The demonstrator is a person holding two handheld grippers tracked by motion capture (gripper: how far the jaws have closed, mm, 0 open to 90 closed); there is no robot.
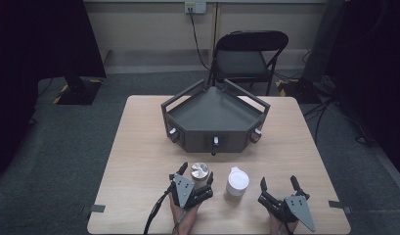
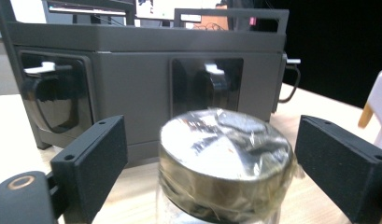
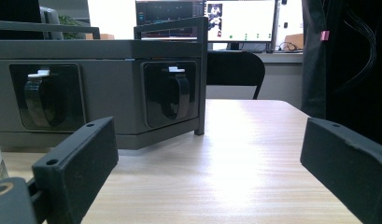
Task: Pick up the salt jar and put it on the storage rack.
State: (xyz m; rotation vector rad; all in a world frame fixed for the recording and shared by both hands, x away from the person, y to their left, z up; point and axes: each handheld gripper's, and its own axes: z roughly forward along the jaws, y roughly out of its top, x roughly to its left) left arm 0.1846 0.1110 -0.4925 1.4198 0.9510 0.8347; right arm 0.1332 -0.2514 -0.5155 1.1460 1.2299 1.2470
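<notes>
1. Dark grey angular metal tray-box (image 1: 214,115) w/ rail handles sits mid-way on the light wooden worktop (image 1: 139,147), taking up the far half. Its front faces carry recessed black latch handles (image 2: 216,84); three knobs show from the high view.
2. Black folding chair (image 1: 249,56) stands behind the worktop, by the wall; a cable drops from the wall socket (image 1: 195,7). Dark curtains on both sides, grey carpet underneath.
3. Monitors (image 3: 240,21) glow at the back in the right gripper view; nothing on them is readable. No brand or label legible on either container.
4. Glass jar with dull metal lid wrapped in clear film (image 2: 226,161) stands near the front edge, directly ahead of the tray-box's middle face, well short of it. Lid is shiny, film crinkled; the jar body is blurred in the close view.
5. White lidded cup (image 1: 236,184) stands just right of the jar, apart from it, between the two hands.
6. Left tongs (image 1: 194,175): jaws spread wide, one each side of the jar's lid, gaps visible both sides, not touching.
7. Right tongs (image 1: 278,183): jaws wide apart, nothing between them, low over bare worktop right of the cup.
</notes>
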